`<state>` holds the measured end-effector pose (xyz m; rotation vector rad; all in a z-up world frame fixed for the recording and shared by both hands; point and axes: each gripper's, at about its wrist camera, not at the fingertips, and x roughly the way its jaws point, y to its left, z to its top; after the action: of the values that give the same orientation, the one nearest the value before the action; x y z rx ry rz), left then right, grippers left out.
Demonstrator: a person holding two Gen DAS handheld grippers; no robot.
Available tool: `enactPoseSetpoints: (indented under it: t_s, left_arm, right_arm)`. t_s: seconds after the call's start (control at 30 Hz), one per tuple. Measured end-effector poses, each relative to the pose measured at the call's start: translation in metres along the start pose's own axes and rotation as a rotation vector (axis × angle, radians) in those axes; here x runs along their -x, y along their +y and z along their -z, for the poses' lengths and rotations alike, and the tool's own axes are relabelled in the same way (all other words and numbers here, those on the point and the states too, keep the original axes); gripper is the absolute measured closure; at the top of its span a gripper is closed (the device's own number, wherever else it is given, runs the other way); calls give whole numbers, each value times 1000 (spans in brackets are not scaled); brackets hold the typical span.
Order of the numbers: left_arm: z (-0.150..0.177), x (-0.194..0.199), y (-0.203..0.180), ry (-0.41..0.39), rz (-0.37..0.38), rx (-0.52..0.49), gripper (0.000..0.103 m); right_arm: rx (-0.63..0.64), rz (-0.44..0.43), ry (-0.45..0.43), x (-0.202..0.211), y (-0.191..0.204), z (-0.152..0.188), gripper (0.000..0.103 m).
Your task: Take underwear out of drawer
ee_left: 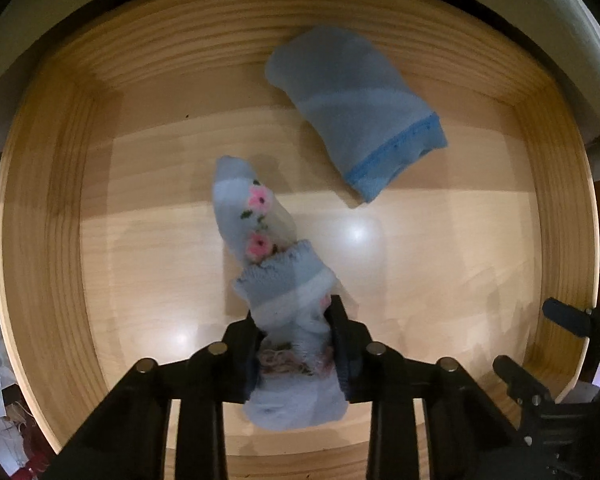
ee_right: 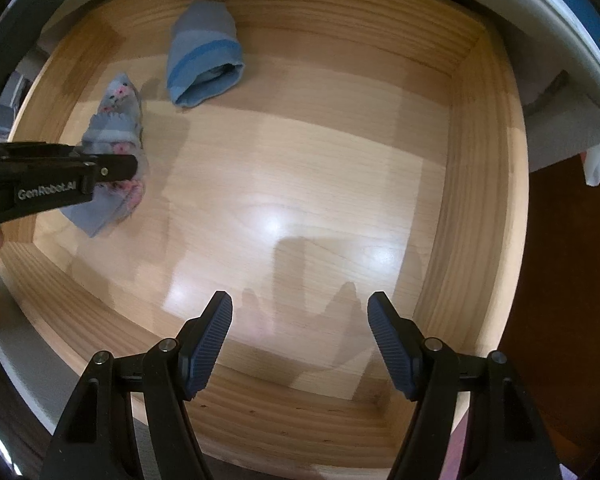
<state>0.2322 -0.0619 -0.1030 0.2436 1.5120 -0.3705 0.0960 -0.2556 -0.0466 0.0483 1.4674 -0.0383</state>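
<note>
Left claw (ee_left: 296,344) pinches the pale-blue, pink-flowered fabric bundle (ee_left: 260,240), apparently lifted, long axis running away from it inside the wooden drawer (ee_left: 40,200); right claw (ee_right: 300,340) spread, well apart.

Place: a home, likely a bedroom.
Evidence: open pale wooden drawer (ee_right: 480,184) holding a folded light-blue fabric bundle (ee_right: 204,68); white furniture top (ee_right: 540,40).

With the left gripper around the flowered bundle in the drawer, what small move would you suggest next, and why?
Probably lift it straight up. The left gripper has its pads pressed on the flowered bundle, which still hangs inside the wooden drawer. The blue-banded bundle lies apart, so a lift should not snag it.
</note>
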Motion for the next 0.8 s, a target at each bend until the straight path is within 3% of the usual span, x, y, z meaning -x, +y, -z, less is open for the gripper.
enactPoseSetpoints:
  t_s: [0.13, 0.3, 0.8]
  left_arm:
    - [4, -1, 10, 16, -26, -9, 77]
    - [16, -2, 22, 23, -46, -4, 78]
    - [54, 11, 45, -3, -77, 25, 78]
  right_arm:
    - [41, 31, 7, -1, 8, -4, 35]
    - [115, 71, -51, 5, 26, -20, 36]
    - [311, 131, -138, -3, 84, -68, 48]
